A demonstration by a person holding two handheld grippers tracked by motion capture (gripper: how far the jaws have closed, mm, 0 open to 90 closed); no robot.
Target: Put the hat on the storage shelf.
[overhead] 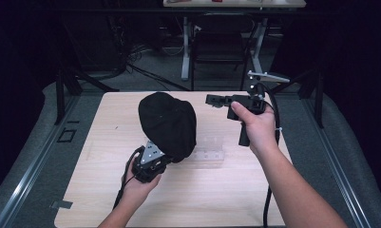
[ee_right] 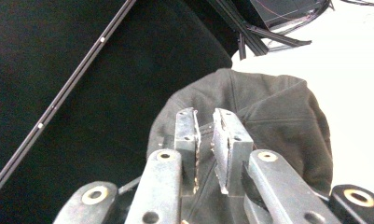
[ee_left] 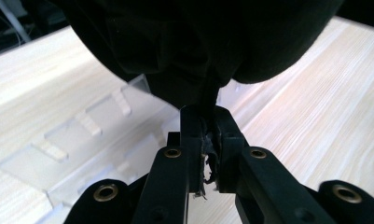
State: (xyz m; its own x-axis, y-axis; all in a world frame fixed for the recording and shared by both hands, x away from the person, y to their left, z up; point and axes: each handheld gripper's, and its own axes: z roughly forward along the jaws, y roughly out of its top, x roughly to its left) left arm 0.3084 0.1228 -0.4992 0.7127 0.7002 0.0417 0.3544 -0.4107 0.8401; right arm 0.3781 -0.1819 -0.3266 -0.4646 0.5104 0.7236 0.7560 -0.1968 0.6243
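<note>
The left gripper (ee_left: 205, 140) has its two black jaws pinched tight on a fold of the soft black fabric cap (overhead: 168, 124), holding it up off the pale wooden table (overhead: 107, 190); in its own view the cloth bunches between the pads and the rest of the cap swells overhead, cut off by the top edge. Under the cap lies a clear plastic ridged tray (ee_left: 82, 140) (faint, hard to trace against the wood), partly hidden behind the hanging fabric. The right gripper (overhead: 215, 100) hovers just right of the cap, pointing at it, jaws a narrow slit apart with nothing between them. In its own view the cap (ee_right: 268, 107) sits beyond the fingertips; whether they touch it I cannot tell.
</note>
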